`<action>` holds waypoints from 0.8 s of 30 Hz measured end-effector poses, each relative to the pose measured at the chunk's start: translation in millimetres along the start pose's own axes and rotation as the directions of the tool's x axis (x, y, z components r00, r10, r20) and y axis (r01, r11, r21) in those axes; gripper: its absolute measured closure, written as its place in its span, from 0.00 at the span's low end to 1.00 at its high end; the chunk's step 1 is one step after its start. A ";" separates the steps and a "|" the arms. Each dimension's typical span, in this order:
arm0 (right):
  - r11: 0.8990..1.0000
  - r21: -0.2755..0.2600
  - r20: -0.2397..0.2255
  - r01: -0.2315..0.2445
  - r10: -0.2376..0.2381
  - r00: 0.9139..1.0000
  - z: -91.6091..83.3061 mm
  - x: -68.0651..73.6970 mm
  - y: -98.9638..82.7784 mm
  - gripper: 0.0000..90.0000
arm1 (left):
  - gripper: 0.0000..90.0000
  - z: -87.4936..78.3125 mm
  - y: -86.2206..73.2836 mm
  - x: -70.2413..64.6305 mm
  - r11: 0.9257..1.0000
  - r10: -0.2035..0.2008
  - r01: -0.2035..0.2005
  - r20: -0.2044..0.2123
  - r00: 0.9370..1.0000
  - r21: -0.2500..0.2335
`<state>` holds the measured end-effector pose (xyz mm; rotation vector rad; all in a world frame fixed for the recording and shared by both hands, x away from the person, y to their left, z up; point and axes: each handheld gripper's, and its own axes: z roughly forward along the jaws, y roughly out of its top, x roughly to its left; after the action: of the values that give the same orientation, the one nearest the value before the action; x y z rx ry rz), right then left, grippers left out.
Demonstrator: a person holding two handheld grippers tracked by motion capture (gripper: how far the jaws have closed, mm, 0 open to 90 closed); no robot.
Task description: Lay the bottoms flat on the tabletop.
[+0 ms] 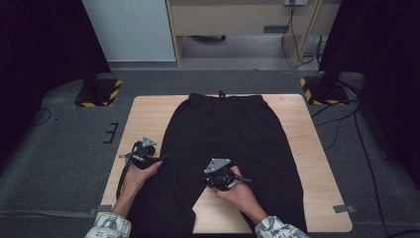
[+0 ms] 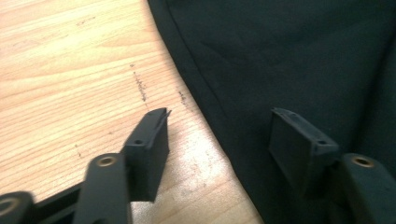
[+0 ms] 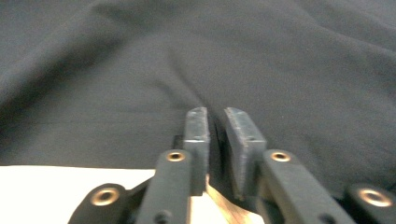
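Black trousers (image 1: 223,129) lie flat on the wooden table (image 1: 148,114), waistband at the far side and legs toward me. My left gripper (image 1: 161,159) sits at the outer edge of the left leg. In the left gripper view the left gripper (image 2: 219,114) is open, one jaw over bare table (image 2: 70,70) and the other over the trousers (image 2: 289,56), astride the side seam. My right gripper (image 1: 212,174) is at the crotch. In the right gripper view the right gripper (image 3: 215,114) has its pads nearly together, pinching a fold of the trousers (image 3: 140,70).
Two stands with yellow-and-black striped bases rest on the grey carpet, one beyond the table's far left corner (image 1: 96,91) and one beyond its far right corner (image 1: 324,89). Cables (image 1: 366,148) run along the floor at the right. A wooden desk (image 1: 237,20) stands at the back.
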<state>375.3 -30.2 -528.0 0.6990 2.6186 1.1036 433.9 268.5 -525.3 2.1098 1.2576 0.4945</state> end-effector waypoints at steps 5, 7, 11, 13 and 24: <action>1.000 -0.014 0.015 -0.021 0.021 1.000 -4.8 5.2 3.0 0.63 | 0.75 -2.1 1.7 -7.6 0.999 0.035 -0.036 0.033 0.999 0.005; 0.999 -0.025 0.015 -0.020 0.021 1.000 -6.4 6.5 3.3 0.61 | 0.84 -2.3 2.9 -10.6 0.999 0.047 -0.047 0.041 0.998 0.013; 0.999 -0.030 0.004 -0.019 0.019 1.000 -7.7 13.1 3.0 0.56 | 0.97 -1.6 6.3 -11.5 0.997 0.062 -0.063 0.044 0.997 0.032; 0.999 -0.028 0.000 -0.021 0.021 1.000 -7.2 15.0 2.3 0.56 | 0.98 -1.4 7.4 -10.0 0.997 0.066 -0.068 0.037 0.997 0.037; 1.000 -0.010 0.001 -0.026 0.026 1.000 0.8 18.5 -1.0 0.60 | 0.98 1.6 29.1 14.6 0.992 0.123 -0.124 0.029 0.992 0.027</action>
<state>359.3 -21.0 -529.5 0.7335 2.6086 1.1230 460.5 270.6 -506.7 2.2204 1.1305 0.5023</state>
